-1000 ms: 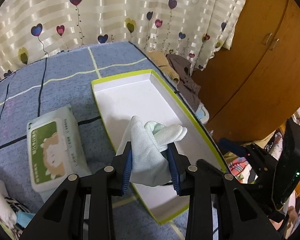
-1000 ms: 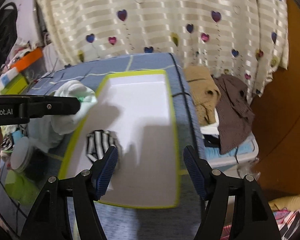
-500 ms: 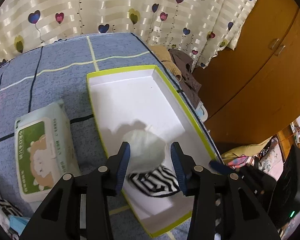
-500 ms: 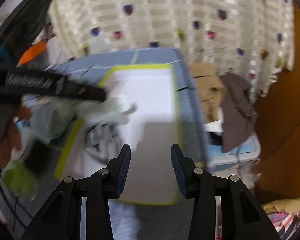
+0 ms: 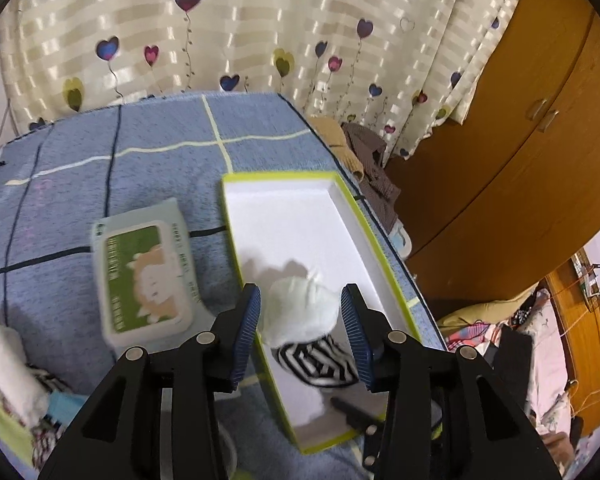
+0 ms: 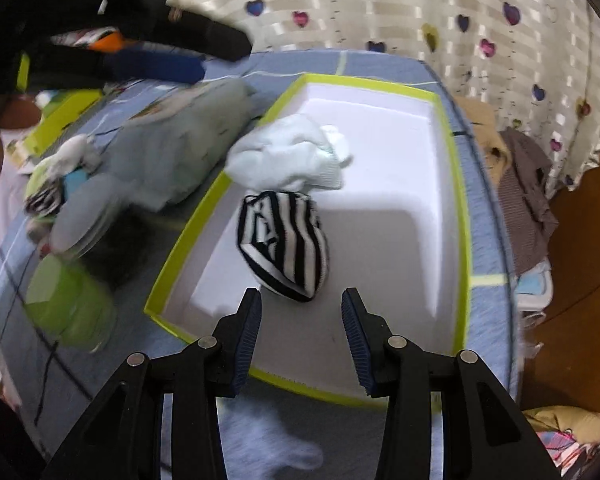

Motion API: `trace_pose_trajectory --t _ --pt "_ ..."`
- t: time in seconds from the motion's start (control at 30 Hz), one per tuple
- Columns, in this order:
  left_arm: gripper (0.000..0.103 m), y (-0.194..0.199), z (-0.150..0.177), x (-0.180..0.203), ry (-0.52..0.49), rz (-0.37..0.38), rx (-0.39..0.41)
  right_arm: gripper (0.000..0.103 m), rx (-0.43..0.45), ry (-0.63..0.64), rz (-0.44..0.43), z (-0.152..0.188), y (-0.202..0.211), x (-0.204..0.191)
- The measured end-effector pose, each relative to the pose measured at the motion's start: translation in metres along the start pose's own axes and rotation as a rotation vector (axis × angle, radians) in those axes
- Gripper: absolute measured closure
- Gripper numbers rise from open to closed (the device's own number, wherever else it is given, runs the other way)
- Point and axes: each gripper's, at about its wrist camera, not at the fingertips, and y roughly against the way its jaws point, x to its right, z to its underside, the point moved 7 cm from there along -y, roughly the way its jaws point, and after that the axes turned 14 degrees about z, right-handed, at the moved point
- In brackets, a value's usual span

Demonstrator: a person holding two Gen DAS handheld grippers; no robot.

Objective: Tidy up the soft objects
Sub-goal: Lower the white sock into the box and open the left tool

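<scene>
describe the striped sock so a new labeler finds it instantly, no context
Find the shallow white box with the lime-green rim on the blue blanket. Two balled socks lie touching along its left wall; the striped sock is the nearer one, just ahead of the right gripper and its open jaws. It alone has black-and-white stripes; its neighbour, the pale sock, is plain.

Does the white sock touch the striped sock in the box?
Touching. In the right wrist view the white sock lies against the top edge of the striped sock, with no box floor showing between them.
</scene>
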Motion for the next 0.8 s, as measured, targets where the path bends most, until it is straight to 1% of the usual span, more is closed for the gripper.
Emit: trace_pose_trajectory --t 0.17,0.27,0.37,0.43,0.53,0.57,0.67,0.8 --pt "0.060 0.036 0.016 0.007 -0.027 0.017 0.043 0.062 0.036 0.094 -0.082 0.018 0.017 -0.033" --pt "0.059 0.054 0.026 0.005 -0.028 0.017 0.066 0.062 0.046 0.133 -0.114 0.026 0.024 -0.038" --pt "0.059 0.070 0.034 0.000 -0.030 -0.001 0.089 0.062 0.042 0.166 -0.129 0.030 0.026 -0.038" --pt "0.059 0.079 0.039 -0.003 -0.032 -0.008 0.105 0.061 0.037 0.177 -0.121 0.031 0.026 -0.038" --pt "0.059 0.092 0.048 -0.005 -0.034 -0.018 0.122 0.058 0.043 0.174 -0.078 0.032 0.031 -0.038" --pt "0.059 0.096 0.050 -0.005 -0.037 -0.018 0.129 0.053 0.054 0.158 -0.072 0.030 0.036 -0.037" --pt "0.059 0.110 0.062 -0.005 -0.060 -0.030 0.162 0.045 0.096 0.121 -0.036 0.025 0.054 -0.036" --pt "0.059 0.128 0.080 -0.008 -0.061 -0.022 0.209 0.043 0.157 0.043 0.010 0.019 0.082 -0.037"
